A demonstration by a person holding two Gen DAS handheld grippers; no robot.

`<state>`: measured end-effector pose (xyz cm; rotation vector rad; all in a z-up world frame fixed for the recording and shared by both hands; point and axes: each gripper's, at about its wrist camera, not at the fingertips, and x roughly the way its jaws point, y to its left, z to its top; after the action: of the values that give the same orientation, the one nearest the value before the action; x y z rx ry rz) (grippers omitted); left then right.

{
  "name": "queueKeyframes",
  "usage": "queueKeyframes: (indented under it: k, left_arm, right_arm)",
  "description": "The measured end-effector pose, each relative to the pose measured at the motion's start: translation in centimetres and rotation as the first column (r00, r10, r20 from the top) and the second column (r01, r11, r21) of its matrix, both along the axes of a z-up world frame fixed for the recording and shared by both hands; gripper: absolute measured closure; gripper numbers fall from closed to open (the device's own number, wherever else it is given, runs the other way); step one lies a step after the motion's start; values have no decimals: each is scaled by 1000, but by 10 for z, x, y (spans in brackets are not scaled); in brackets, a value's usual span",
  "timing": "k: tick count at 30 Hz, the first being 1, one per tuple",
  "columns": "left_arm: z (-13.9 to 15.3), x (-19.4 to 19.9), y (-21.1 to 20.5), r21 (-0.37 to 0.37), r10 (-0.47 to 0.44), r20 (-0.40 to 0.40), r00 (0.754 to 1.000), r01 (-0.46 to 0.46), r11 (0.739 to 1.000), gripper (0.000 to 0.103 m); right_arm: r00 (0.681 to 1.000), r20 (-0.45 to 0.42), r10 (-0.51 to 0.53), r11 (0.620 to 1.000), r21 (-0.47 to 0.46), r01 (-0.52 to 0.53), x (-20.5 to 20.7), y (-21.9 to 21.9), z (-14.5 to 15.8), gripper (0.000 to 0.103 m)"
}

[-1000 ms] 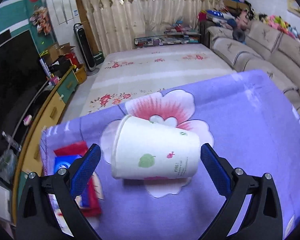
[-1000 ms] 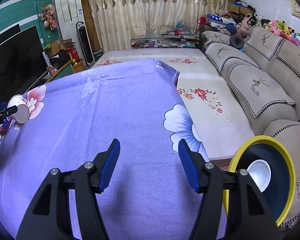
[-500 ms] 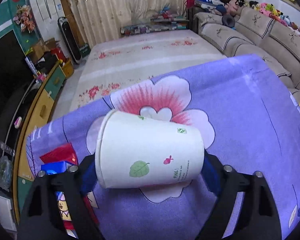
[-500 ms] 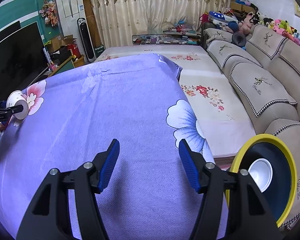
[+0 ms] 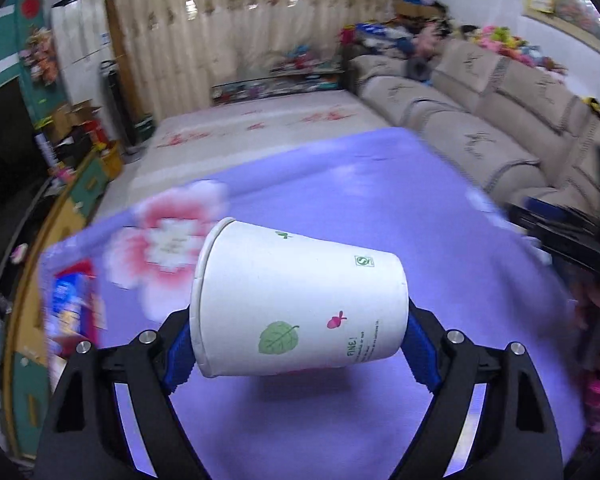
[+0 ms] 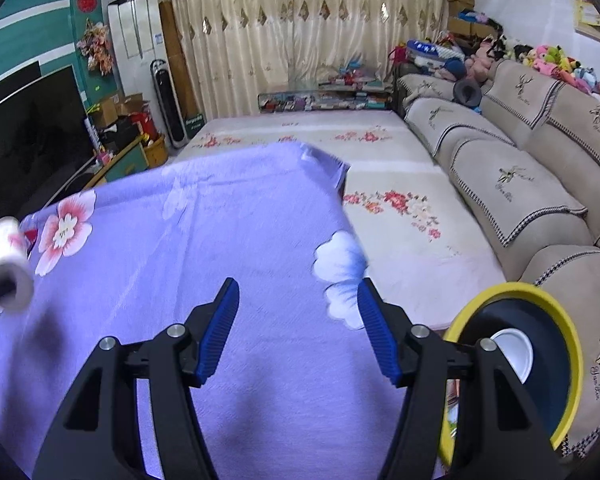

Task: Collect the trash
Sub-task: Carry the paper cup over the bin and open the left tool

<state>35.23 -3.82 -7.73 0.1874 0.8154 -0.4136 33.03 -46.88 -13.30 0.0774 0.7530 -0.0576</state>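
Note:
My left gripper (image 5: 300,344) is shut on a white paper cup (image 5: 300,300) with a green leaf print. The cup lies sideways between the blue pads, rim to the left, lifted above the purple flowered cloth (image 5: 380,200). The same cup (image 6: 6,268) shows blurred at the far left of the right wrist view. My right gripper (image 6: 298,332) is open and empty above the cloth (image 6: 220,240). A yellow-rimmed bin (image 6: 520,364) with a white cup inside stands on the floor at the lower right.
A red and blue packet (image 5: 70,304) lies on the cloth's left edge. A beige sofa (image 6: 520,168) runs along the right. A flowered rug (image 6: 380,184) covers the floor beyond the table. A TV and cabinet (image 6: 28,148) stand at the left.
My left gripper closed on the paper cup and lifted it off the cloth, moving right. My right gripper stayed open and barely moved.

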Motion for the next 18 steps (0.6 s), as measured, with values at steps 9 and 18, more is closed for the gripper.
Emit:
queueKeyframes:
  k: [9,18]
  left_arm:
    - [12,-95,-147,-35,-311,-14,950,311,950,20]
    - [6,-107,-301,-84,-497,-67,865,491,867,20]
  right_arm:
    - [984,124,-129,991,-10,132,-105,-94,55,41]
    - [921,142,-363,931,28,363,-231,-207,58,40]
